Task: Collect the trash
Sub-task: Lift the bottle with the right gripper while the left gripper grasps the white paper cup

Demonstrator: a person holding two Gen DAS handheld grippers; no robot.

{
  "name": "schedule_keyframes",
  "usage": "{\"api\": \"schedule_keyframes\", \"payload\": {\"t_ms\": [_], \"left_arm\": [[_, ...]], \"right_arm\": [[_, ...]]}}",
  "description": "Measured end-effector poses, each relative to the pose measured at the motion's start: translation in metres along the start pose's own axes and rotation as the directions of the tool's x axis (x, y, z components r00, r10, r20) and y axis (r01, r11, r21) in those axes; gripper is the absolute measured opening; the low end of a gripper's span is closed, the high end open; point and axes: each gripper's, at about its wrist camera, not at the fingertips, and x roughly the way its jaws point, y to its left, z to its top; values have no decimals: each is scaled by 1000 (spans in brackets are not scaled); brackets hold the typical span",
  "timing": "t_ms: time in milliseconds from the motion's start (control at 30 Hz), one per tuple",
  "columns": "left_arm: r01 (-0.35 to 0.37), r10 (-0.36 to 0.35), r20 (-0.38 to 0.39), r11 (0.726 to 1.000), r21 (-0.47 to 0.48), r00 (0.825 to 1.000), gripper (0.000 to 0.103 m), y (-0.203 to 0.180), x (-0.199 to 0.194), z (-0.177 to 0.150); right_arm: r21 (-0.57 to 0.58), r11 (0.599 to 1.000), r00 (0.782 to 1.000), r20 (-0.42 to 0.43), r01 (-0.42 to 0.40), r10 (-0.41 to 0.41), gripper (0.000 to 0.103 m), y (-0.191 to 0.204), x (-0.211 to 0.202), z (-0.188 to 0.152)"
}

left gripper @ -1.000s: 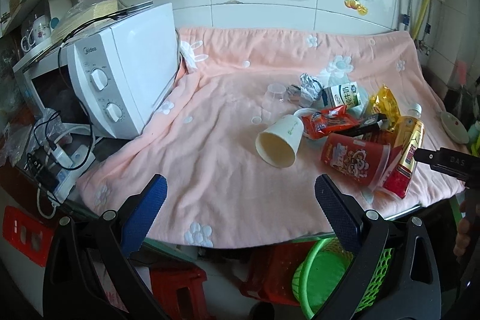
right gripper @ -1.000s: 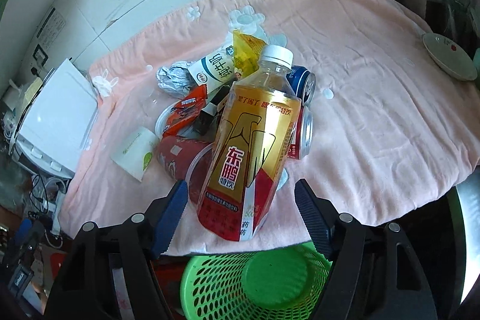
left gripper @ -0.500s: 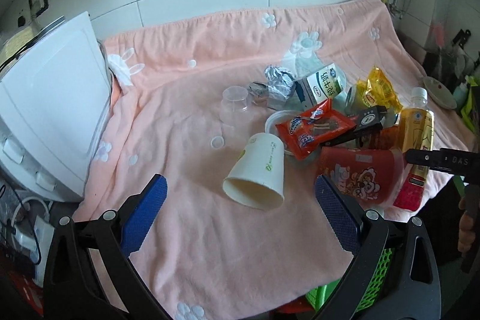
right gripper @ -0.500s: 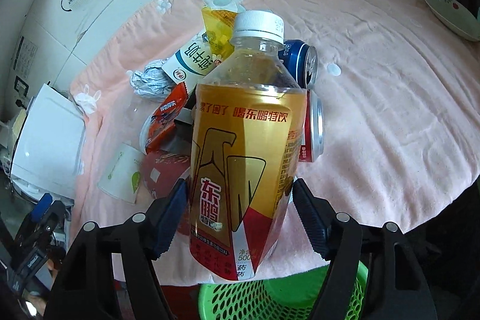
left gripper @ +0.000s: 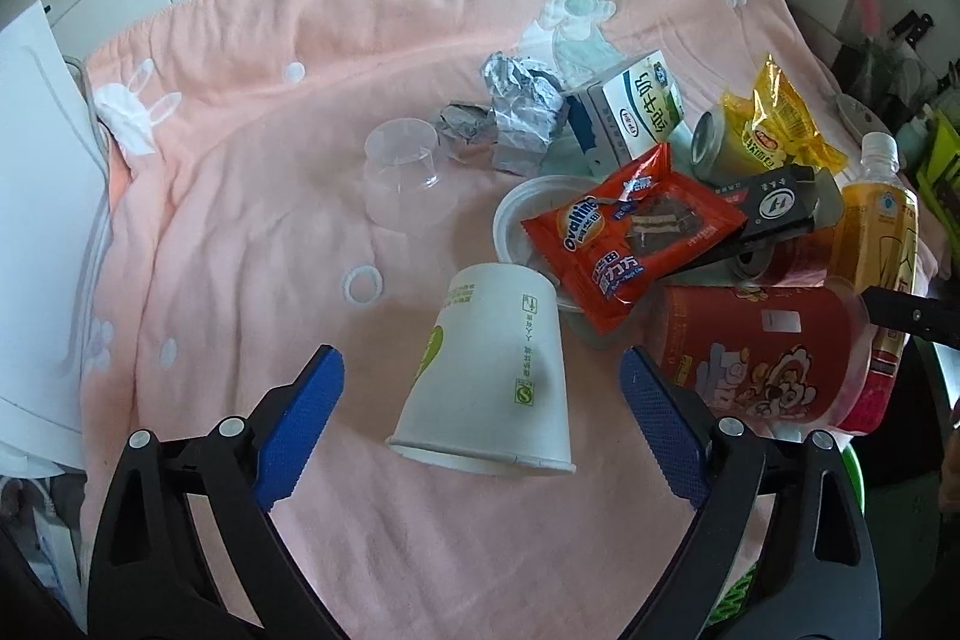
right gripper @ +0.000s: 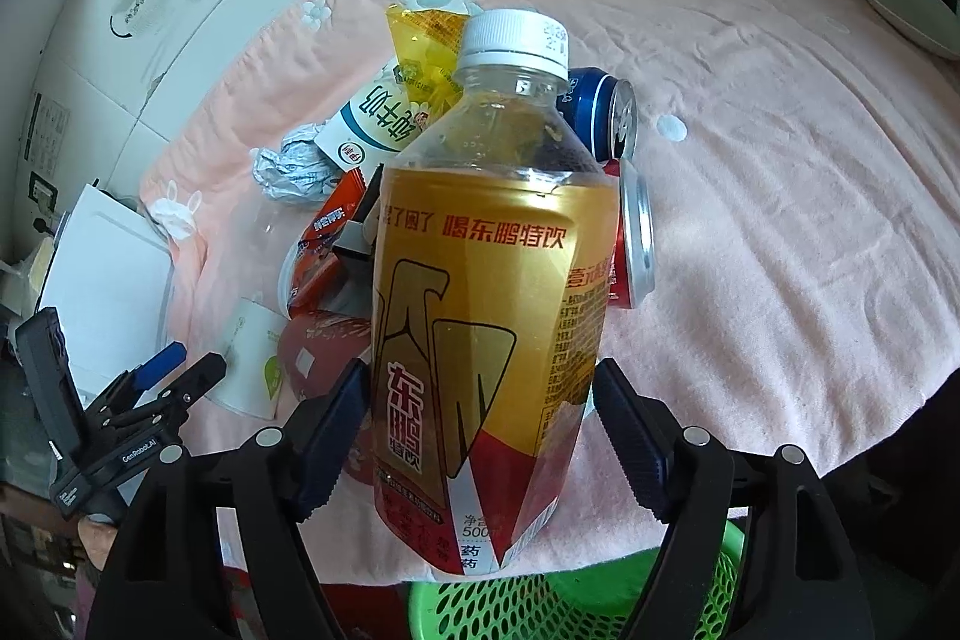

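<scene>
A pile of trash lies on a pink towel (left gripper: 300, 100). My left gripper (left gripper: 480, 424) is open, its blue fingers on either side of a tipped white paper cup (left gripper: 489, 370). Behind it lie an orange Ovaltine wrapper (left gripper: 630, 238), a red snack tub (left gripper: 762, 358), a milk carton (left gripper: 636, 112), crumpled foil (left gripper: 522, 106) and a clear plastic cup (left gripper: 402, 172). My right gripper (right gripper: 480, 430) is open around a gold drink bottle (right gripper: 486, 292); its fingers stand close on both sides. A green mesh bin (right gripper: 564, 604) sits below the table edge.
A white microwave (left gripper: 36, 232) stands at the left. Two cans (right gripper: 624, 196) lie behind the bottle. A yellow snack bag (left gripper: 774, 118) lies at the right, and a white dish (right gripper: 900, 4) at the far right edge. Tiled wall behind.
My left gripper has moved forward and down onto the paper cup. My right gripper has closed in around the bottle, which now fills the view.
</scene>
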Motion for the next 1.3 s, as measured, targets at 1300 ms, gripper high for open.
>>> {"api": "schedule_keyframes", "payload": {"t_ms": [1300], "left_arm": [[30,-27,19,989,-142,999,60,-16,-47,-59]], "right_arm": [[-379,925,1000,-19,-29,23,69,4,-82,-110]]}}
